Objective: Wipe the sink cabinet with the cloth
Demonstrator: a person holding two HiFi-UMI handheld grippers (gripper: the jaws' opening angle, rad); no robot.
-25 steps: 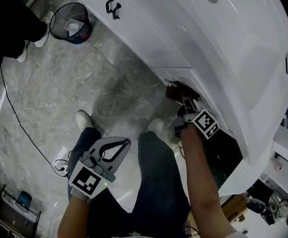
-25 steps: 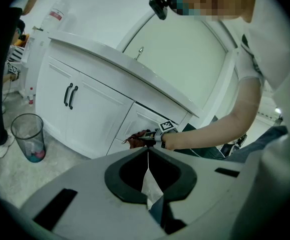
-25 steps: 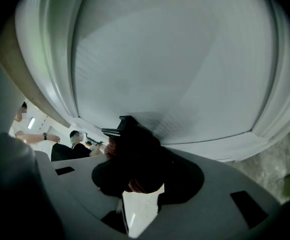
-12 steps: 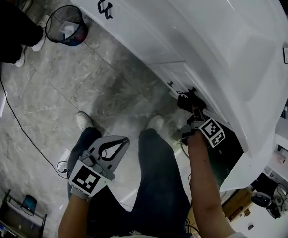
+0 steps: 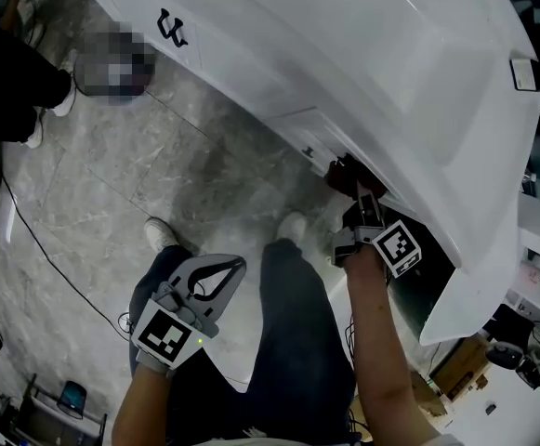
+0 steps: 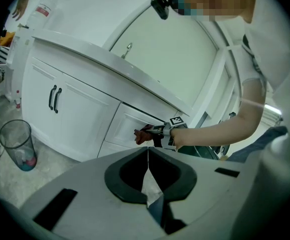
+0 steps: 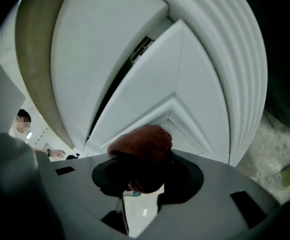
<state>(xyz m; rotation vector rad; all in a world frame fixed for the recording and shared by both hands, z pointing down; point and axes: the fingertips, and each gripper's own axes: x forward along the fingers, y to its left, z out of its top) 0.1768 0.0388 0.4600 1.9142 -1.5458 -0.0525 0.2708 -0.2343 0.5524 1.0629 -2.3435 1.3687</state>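
We see the right gripper (image 5: 356, 186) reaching forward, low against the front of the white sink cabinet (image 5: 251, 59). Its jaws are pinched on a reddish-brown cloth (image 5: 342, 168). The right gripper view shows the cloth bunched between the jaws, bulging out past them and pressed against a white recessed door panel (image 7: 154, 89). In the head view the cloth touches the cabinet front just below the overhanging countertop (image 5: 418, 63), beside the edge of an open dark compartment (image 5: 418, 286).

The left gripper (image 5: 229, 269) is held low over the person's left thigh (image 5: 167, 277), well apart from the cabinet. Its jaws are pressed together with nothing between them; the left gripper view shows the two tips meeting in one line. That view looks across at the cabinet and catches the right arm (image 6: 214, 131) stretched out, with the cloth on a lower panel.

A pair of black handles (image 5: 170, 28) sits on a cabinet door far to the left of the cloth. A wire waste bin (image 6: 17, 145) stands on the grey marble floor (image 5: 186, 175) near that end. A black cable (image 5: 37, 235) trails over the floor. The person wears dark trousers (image 5: 297, 342) and light shoes (image 5: 161, 233).
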